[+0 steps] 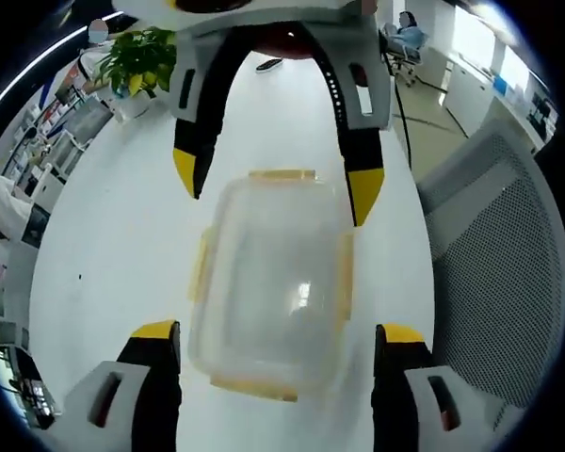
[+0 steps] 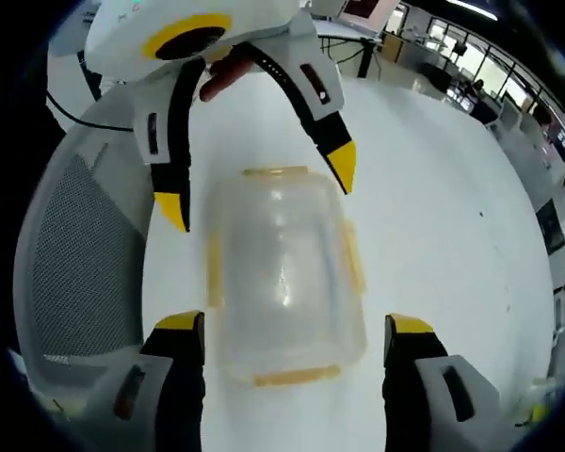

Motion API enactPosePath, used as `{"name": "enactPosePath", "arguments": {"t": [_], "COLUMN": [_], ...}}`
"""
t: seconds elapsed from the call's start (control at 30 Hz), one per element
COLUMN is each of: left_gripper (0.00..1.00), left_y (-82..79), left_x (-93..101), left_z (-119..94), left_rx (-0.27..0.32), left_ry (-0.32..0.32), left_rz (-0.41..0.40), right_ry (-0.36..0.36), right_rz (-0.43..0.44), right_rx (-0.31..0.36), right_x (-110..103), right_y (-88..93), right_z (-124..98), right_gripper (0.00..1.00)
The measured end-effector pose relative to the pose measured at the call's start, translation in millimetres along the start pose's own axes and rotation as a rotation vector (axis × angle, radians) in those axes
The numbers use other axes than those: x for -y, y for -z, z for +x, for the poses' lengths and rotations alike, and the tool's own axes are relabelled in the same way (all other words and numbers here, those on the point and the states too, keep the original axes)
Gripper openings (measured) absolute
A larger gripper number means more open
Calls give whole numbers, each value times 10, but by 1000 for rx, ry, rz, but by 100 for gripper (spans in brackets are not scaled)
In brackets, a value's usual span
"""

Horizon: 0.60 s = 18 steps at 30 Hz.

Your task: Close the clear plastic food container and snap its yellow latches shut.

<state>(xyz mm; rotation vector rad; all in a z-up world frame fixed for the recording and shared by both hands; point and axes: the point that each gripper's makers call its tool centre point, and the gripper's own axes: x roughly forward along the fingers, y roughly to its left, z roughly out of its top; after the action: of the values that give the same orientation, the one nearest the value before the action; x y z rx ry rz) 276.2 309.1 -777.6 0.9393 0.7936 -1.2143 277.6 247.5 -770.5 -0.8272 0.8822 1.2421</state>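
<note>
We're hovering both wide-open, empty grippers, left gripper (image 1: 278,344) and right gripper (image 2: 297,334), around the container (image 1: 273,282), lid looking on, so next we're pressing the yellow latches (image 1: 200,266) down.

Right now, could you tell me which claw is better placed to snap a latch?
Hard to call: the left claw and right claw each straddle one end of the container, both open, a yellow latch between each one's tips.

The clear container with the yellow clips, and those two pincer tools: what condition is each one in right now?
Clear container: lid on top, resting on the white table.
Yellow latches: seem to stick outward; snapped or not, too blurred to tell.
Left gripper: open, jaws either side of the container, not touching.
Right gripper: open, straddling the container's opposite end.
</note>
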Motion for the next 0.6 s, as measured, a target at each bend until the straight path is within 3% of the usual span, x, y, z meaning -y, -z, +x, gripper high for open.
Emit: {"name": "enactPosePath", "arguments": {"t": [0.2,0.3,0.5,0.6], "left_gripper": [88,93,99,99], "left_y": [56,84,128,241], "left_x": [-12,-29,7,64], "left_z": [95,157,270,310], "left_rx": [-33,-53,-88,-143], "left_ry": [20,16,36,67], "left_rz": [24,33,56,47], "right_ry": [13,9,0,3], "right_rz": [-113,-132,-137,-131], "right_rx": [-76,-125,-151,-161], "right_x": [-50,-75,-109,-105], "right_y": [126,233,336,358], "right_z": [53,103,195,237], "right_gripper": [88,92,96,99]}}
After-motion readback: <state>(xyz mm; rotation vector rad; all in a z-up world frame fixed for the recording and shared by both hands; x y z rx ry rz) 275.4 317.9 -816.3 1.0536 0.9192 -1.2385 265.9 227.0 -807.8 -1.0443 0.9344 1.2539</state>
